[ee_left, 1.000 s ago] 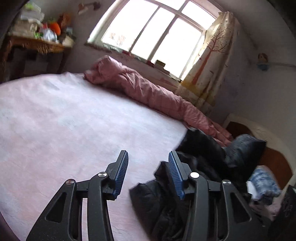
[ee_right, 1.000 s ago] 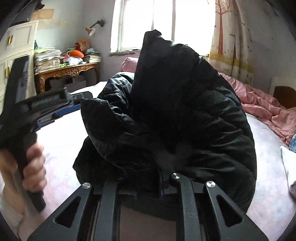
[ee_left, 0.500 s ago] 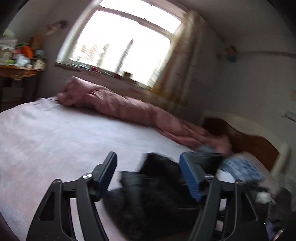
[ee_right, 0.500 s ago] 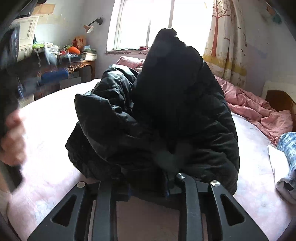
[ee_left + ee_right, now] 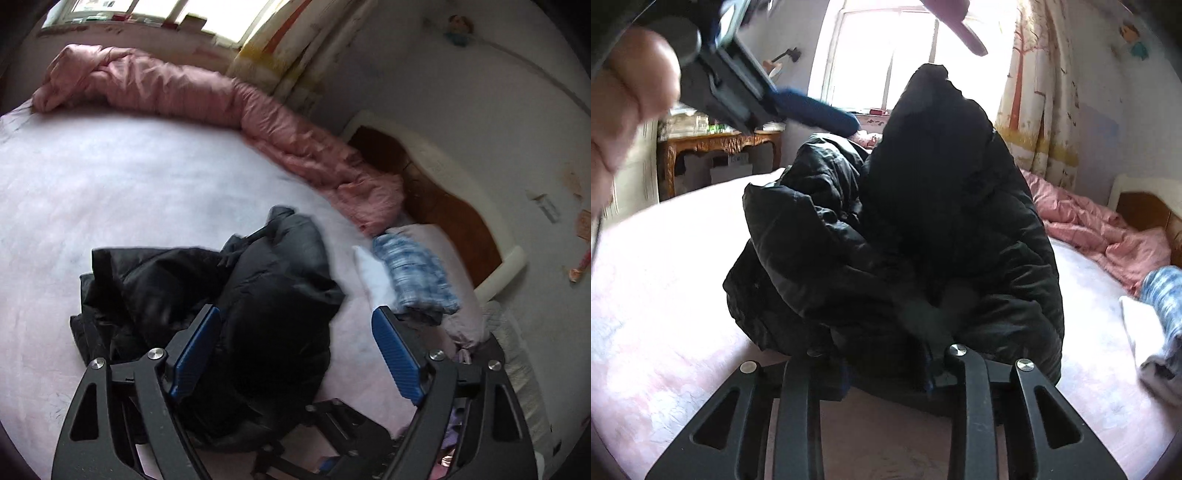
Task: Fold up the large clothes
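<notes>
Left tongs (image 5: 295, 354) above a crumpled black padded jacket (image 5: 258, 295) on the bed (image 5: 110, 177).

The jaws stand wide and are opening; the blue pads (image 5: 195, 354) touch nothing, with the jacket lying beneath them. A pink quilt (image 5: 221, 96) runs along the bed's far edge. A folded blue-checked garment (image 5: 413, 273) lies on a pillow (image 5: 461, 317) at right, beside the headboard (image 5: 461, 221).
</notes>
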Demonstrator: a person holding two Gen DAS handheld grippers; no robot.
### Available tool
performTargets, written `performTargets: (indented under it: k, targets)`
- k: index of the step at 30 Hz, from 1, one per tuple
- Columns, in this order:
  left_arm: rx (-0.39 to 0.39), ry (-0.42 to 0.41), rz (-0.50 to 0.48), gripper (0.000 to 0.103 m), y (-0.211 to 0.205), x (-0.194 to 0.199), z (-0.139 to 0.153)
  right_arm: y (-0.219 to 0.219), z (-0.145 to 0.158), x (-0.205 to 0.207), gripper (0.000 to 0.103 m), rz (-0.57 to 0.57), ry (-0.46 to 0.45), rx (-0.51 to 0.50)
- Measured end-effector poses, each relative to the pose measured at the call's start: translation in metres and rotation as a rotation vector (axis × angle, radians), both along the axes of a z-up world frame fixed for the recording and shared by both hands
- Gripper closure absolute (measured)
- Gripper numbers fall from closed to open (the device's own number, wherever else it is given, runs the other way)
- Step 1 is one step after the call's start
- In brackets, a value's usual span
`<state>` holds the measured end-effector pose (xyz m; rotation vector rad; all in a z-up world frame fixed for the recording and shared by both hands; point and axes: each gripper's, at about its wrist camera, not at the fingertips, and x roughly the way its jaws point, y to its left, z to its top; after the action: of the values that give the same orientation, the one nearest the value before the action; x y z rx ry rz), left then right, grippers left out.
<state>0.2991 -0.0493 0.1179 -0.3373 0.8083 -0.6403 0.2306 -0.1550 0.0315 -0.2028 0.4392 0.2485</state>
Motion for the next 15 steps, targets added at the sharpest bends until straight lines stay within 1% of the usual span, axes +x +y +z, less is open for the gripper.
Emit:
performTargets:
  k: [1, 3, 4, 5, 6, 7, 9, 11, 13, 14, 15]
  targets:
    - [0.035, -0.004, 0.037, 0.033, -0.002, 0.004, -0.004, -0.004, 0.0, 0.001, 0.072, 0.0, 0.004, 0.015]
    - [0.068, -0.026, 0.065, 0.09, -0.003, 0.007, -0.011, -0.008, 0.0, 0.001, 0.072, -0.003, 0.012, 0.036]
    - [0.067, -0.053, 0.064, 0.092, -0.002, 0.006, -0.012, -0.009, 0.0, 0.002, 0.072, -0.003, 0.016, 0.04]
    - [0.064, -0.1, 0.079, 0.094, 0.001, 0.001, -0.012, -0.011, 0.0, 0.003, 0.072, -0.004, 0.019, 0.045]
    - [0.087, -0.145, 0.097, 0.096, 0.004, -0.002, -0.01, -0.012, 0.0, 0.002, 0.069, -0.006, 0.017, 0.05]
    - [0.118, -0.173, 0.113, 0.097, 0.004, -0.002, -0.009, -0.014, 0.001, 0.001, 0.067, -0.01, 0.009, 0.058]
    - [0.149, -0.182, 0.15, 0.097, 0.011, 0.0, -0.009, -0.02, 0.004, -0.002, 0.055, -0.003, 0.008, 0.088]
    - [0.156, -0.164, 0.177, 0.097, 0.019, 0.005, -0.012, -0.026, 0.008, -0.005, 0.05, 0.02, 0.027, 0.111]
    - [0.166, -0.172, 0.192, 0.097, 0.027, 0.002, -0.011, -0.032, 0.013, -0.009, 0.04, 0.037, 0.035, 0.15]
    - [0.181, -0.184, 0.196, 0.097, 0.029, 0.0, -0.011, -0.038, 0.018, -0.011, 0.03, 0.048, 0.039, 0.183]
    - [0.206, -0.201, 0.206, 0.097, 0.03, -0.002, -0.01, -0.043, 0.022, -0.012, 0.024, 0.05, 0.038, 0.211]
